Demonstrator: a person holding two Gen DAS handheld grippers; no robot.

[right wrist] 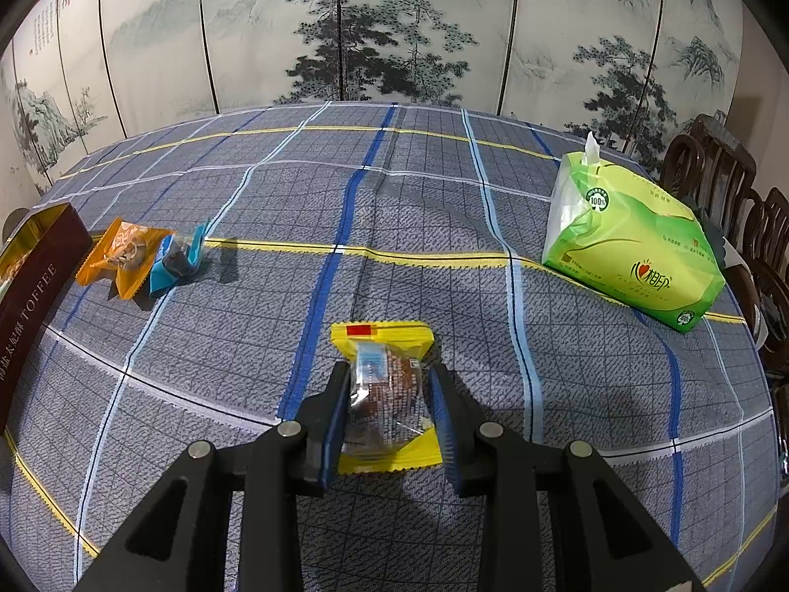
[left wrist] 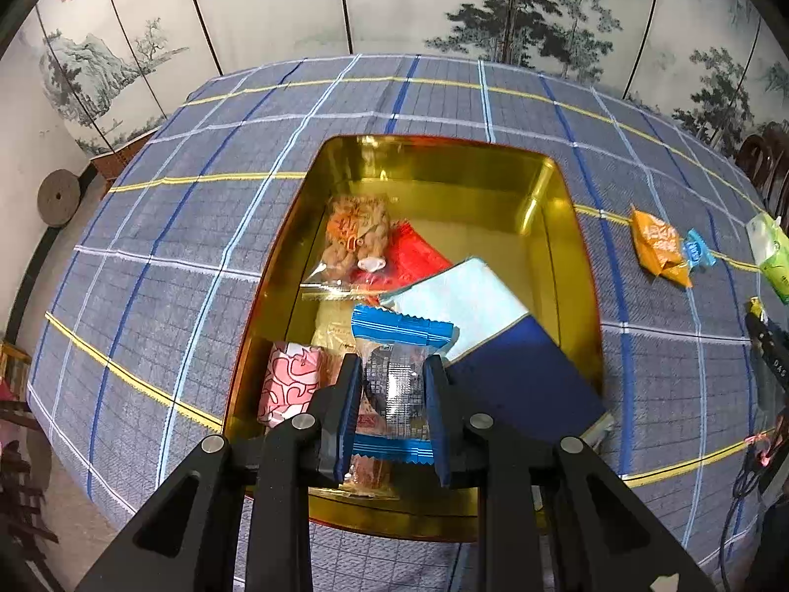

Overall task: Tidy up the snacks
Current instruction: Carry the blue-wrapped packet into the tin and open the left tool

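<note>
My left gripper [left wrist: 392, 385] is shut on a blue-ended clear snack packet [left wrist: 397, 370] and hangs over the open gold tin [left wrist: 567, 207]. Inside the tin lie a clear bag of brown snacks [left wrist: 352, 237], a red packet [left wrist: 414, 259], a pink patterned packet [left wrist: 288, 382] and a pale blue and navy box [left wrist: 493, 335]. My right gripper [right wrist: 389, 394] is shut on a yellow-ended snack packet [right wrist: 387, 389] just above the checked tablecloth. An orange packet [right wrist: 123, 254] and a small blue packet [right wrist: 177, 259] lie on the cloth to its left, beside the tin's dark side [right wrist: 34, 286].
A green tissue pack [right wrist: 636, 246] stands at the right of the table. Dark wooden chairs [right wrist: 725, 167] line the right edge. A painted folding screen [right wrist: 394, 24] closes the back. The orange packet [left wrist: 658, 246] and blue packet [left wrist: 698, 246] also show right of the tin.
</note>
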